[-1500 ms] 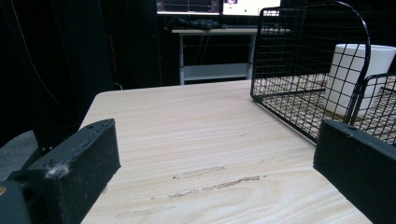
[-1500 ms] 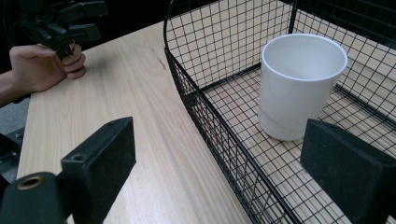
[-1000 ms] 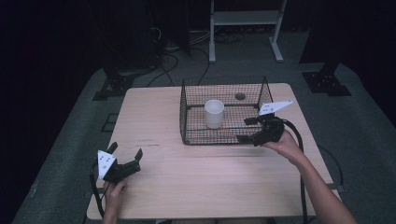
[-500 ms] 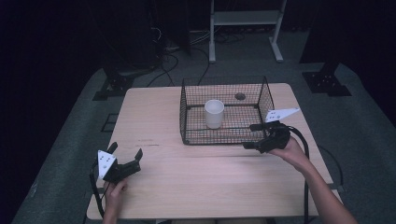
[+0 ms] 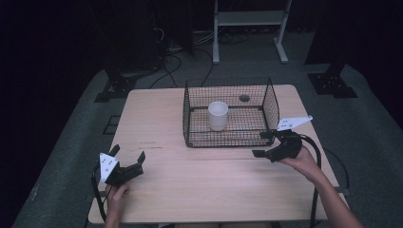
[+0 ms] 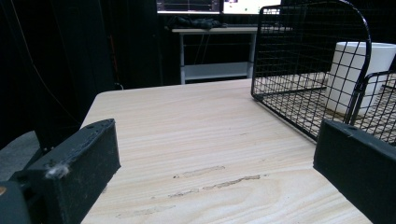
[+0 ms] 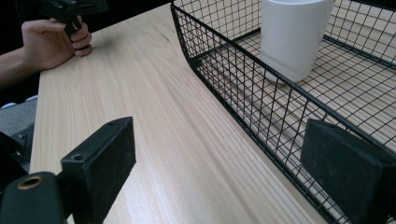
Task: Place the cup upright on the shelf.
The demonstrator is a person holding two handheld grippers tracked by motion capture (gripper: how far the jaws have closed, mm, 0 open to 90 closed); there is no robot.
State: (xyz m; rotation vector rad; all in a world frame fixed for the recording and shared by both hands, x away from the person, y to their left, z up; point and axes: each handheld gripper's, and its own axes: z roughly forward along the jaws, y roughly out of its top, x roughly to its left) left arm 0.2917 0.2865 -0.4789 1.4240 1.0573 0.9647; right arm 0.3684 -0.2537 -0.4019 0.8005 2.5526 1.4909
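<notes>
The white cup [image 5: 217, 115] is standing upright inside the wire basket [image 5: 228, 141], mid-table; it is looking rigid, smooth, likely breakable, best pinched at the rim. The right gripper [image 5: 263, 144] is hovering just outside the basket's near right corner, jaws apart and empty; the left gripper [image 5: 127, 159] is resting near left, likewise gaping, empty.

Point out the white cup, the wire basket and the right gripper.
white cup [image 5: 217, 117], high view, on its side wall.
wire basket [image 5: 223, 140], high view, on its front wall.
right gripper [image 5: 262, 144], high view, between its fingertips.
</notes>
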